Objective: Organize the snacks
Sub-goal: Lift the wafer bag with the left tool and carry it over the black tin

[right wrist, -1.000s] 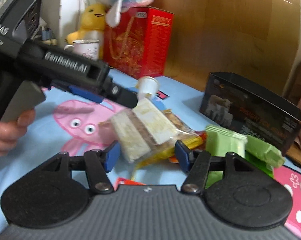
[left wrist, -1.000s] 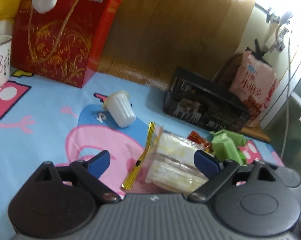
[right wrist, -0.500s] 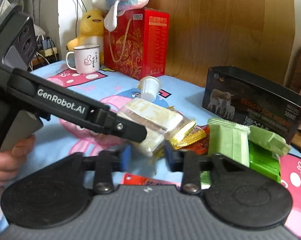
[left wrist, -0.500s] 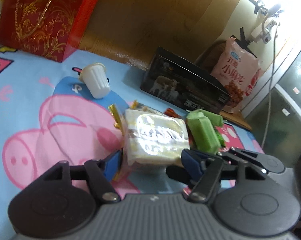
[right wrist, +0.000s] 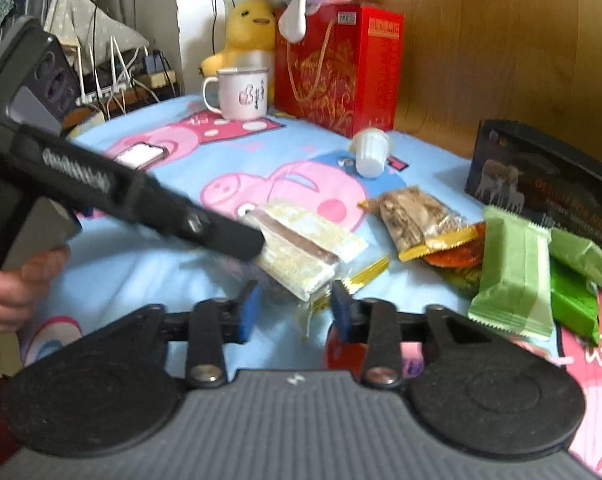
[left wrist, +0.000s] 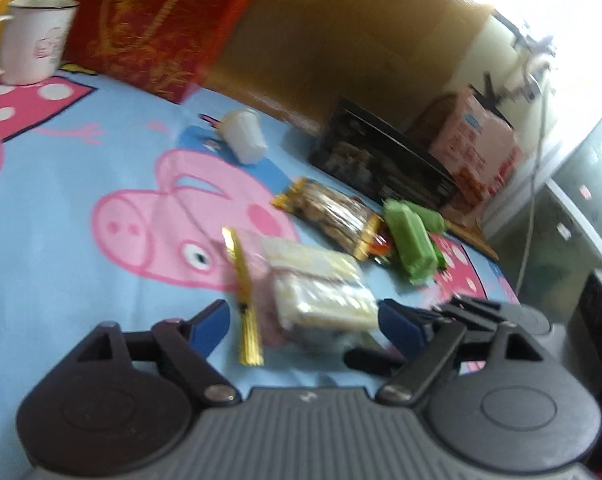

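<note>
A clear-wrapped cream sandwich cake [left wrist: 321, 284] with gold-edged seals lies between the jaws of both grippers; it also shows in the right wrist view [right wrist: 305, 248]. My left gripper [left wrist: 303, 326] is open wide around it. My right gripper [right wrist: 293, 310] is narrowly open at the wrapper's near end, and whether it touches is unclear. Beyond lie a brown snack packet [right wrist: 417, 216], green packets [right wrist: 513, 276], a red packet [right wrist: 457, 254] and a white jelly cup [right wrist: 371, 152]. A black open box [right wrist: 549, 184] stands at the back right.
A red gift box [right wrist: 341, 68] with plush toys on and beside it and a white mug [right wrist: 243, 94] stand at the back left. A pink snack bag [left wrist: 477, 156] leans behind the black box. A phone [right wrist: 139, 156] lies on the Peppa Pig cloth [right wrist: 149, 264].
My left gripper has opened and drawn back, and the cake now sits lower on the cloth. My right gripper has opened slightly around the wrapper's end. The brown packet is now uncovered.
</note>
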`<state>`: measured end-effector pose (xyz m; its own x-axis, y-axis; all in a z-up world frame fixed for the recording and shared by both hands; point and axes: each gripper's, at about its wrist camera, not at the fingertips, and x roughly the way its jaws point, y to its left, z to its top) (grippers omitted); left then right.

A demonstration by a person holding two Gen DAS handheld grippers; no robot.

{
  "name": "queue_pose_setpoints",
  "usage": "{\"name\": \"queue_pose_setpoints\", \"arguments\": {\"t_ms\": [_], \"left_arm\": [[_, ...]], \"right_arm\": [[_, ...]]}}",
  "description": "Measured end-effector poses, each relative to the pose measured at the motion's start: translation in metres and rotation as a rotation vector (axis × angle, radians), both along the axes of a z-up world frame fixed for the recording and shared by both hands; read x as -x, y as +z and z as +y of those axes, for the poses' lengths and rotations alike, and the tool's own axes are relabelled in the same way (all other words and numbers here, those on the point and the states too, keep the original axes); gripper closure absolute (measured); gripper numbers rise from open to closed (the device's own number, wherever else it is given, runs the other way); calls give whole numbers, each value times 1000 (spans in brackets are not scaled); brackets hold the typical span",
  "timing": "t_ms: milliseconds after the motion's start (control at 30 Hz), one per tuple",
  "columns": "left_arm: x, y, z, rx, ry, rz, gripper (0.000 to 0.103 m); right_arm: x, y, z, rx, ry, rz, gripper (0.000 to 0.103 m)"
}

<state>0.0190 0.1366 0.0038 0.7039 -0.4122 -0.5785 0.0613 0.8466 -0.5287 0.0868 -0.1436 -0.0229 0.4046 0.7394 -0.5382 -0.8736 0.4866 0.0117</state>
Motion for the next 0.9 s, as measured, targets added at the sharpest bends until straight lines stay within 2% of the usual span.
{"name": "queue_pose_setpoints", "arguments": {"t_ms": [100,133,167,200,233,267,300,367,533,700,900], "left_arm": [[-6,1,6,21,26,-16,16],[-10,0,4,9,21,-13,20],[-14,-2,-1,-10,14,-2,31],[-17,-4,-6,-35,7,0,34],[-18,-3,-13,-66,-1,-5,48],[-18,-2,-17,-71,-19,-6,47],[-15,0,-19,-74,-23,-16,47],[-9,8,-19,-69,-30,-44,47],[-1,27,-14,-11,-26,-134,48],[-34,30,-21,8,-55,-80,50],[-80,67,-58,-69,-127,-163,50]], "right_arm": [[0,-1,3,-3,11,-9,36],[0,-2,5,-4,17,-15,34],[0,-4,7,-3,21,-19,33],[-3,-7,11,3,23,-17,33],[-5,-9,14,12,15,-15,34],[-6,-10,16,14,6,-16,43],[-5,-8,15,6,3,-19,47],[-1,-2,12,-21,16,-30,50],[12,16,-6,-125,11,-127,51],[0,16,-7,-119,-16,-135,53],[-33,36,-30,-198,-105,-158,53]]}}
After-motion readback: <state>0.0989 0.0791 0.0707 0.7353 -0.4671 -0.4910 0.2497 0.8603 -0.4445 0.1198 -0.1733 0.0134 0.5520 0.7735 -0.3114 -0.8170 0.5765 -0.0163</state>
